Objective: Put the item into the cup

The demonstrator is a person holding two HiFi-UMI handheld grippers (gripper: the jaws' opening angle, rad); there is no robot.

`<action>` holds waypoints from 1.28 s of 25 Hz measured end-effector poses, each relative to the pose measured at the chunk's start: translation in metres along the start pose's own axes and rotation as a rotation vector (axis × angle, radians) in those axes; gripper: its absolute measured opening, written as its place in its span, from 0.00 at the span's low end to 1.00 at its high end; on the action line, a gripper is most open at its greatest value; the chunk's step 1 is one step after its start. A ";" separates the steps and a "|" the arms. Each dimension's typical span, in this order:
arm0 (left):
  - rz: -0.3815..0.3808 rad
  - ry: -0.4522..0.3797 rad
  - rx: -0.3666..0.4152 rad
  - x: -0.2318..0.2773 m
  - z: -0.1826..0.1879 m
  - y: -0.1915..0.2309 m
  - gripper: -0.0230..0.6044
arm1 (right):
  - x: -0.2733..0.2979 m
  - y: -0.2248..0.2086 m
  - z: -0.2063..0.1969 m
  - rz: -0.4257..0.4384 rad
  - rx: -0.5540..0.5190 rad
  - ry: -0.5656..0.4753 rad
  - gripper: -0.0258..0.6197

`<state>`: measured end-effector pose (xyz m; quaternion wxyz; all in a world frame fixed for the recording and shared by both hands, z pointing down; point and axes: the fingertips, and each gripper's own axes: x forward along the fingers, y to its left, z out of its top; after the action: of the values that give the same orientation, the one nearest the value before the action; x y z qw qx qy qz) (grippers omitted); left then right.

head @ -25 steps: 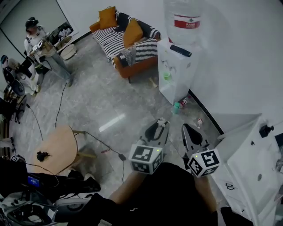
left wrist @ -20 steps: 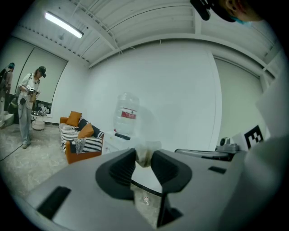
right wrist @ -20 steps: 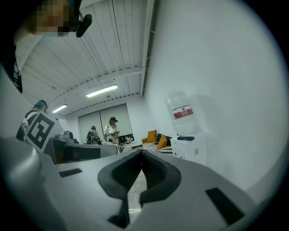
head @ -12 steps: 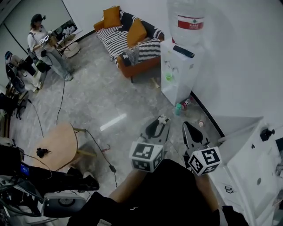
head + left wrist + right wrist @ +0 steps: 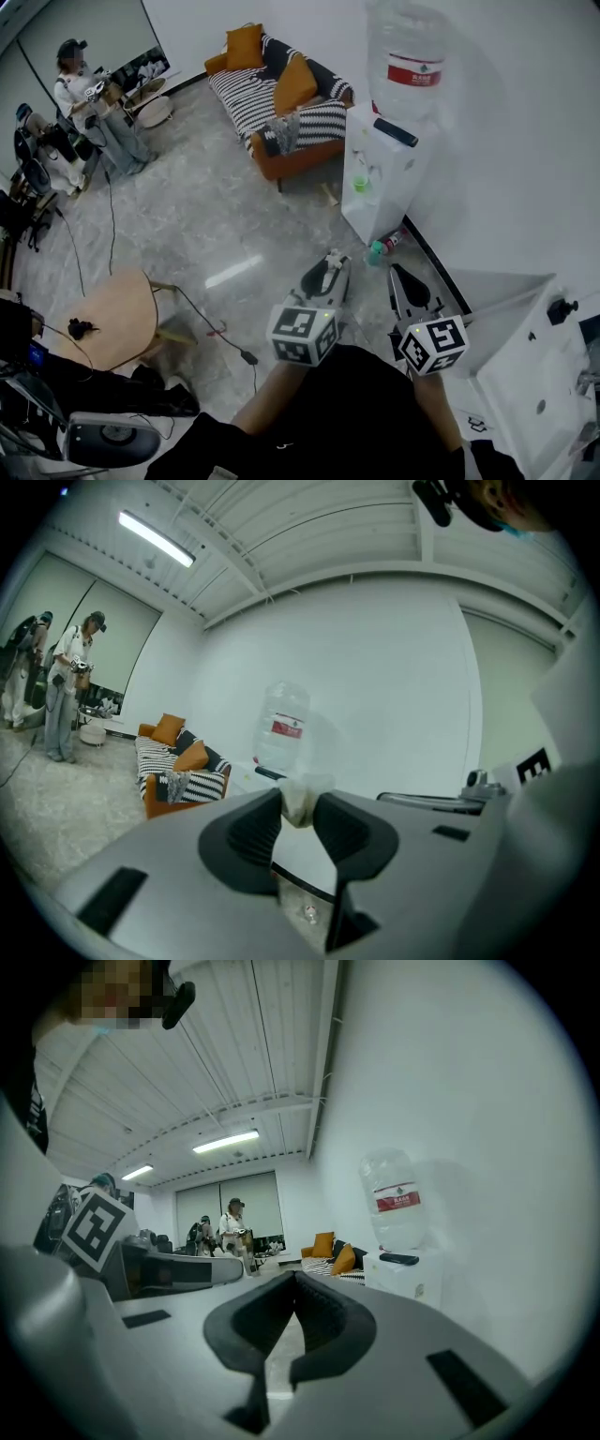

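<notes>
My left gripper (image 5: 334, 260) is held out over the floor, shut on a small crumpled whitish item (image 5: 298, 797) that sticks up between its tips (image 5: 298, 805). In the head view the item (image 5: 333, 254) shows as a pale speck at the jaw ends. Beside it on the right, my right gripper (image 5: 394, 270) has its jaws together with nothing between them (image 5: 295, 1280). A small green cup-like thing (image 5: 357, 185) sits in the tap niche of the white water dispenser (image 5: 380, 164), ahead of both grippers and apart from them.
A big water bottle (image 5: 412, 66) tops the dispenser, and a small bottle (image 5: 377, 248) lies at its foot. An orange striped sofa (image 5: 281, 103) is behind, a round wooden table (image 5: 112, 319) at the left with cables, a white cabinet (image 5: 534, 366) at the right. People (image 5: 80, 94) stand far left.
Both grippers have been carried a little towards the dispenser, which now sits lower and nearer in the head view. The left jaws still hold the item; the right jaws stay together.
</notes>
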<state>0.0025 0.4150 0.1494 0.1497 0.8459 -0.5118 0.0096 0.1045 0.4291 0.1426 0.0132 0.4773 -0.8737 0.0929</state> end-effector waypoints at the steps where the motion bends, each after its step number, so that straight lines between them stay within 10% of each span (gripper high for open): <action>1: -0.001 0.003 0.001 0.005 0.002 0.004 0.21 | 0.003 -0.003 0.000 -0.010 0.003 -0.001 0.06; 32: -0.116 0.271 -0.007 0.243 0.031 0.146 0.21 | 0.237 -0.130 -0.011 -0.168 0.208 0.118 0.06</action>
<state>-0.0130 0.1341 0.1967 0.2208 0.8644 -0.4373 0.1132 0.0837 0.1654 0.1989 0.0227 0.5412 -0.8140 0.2096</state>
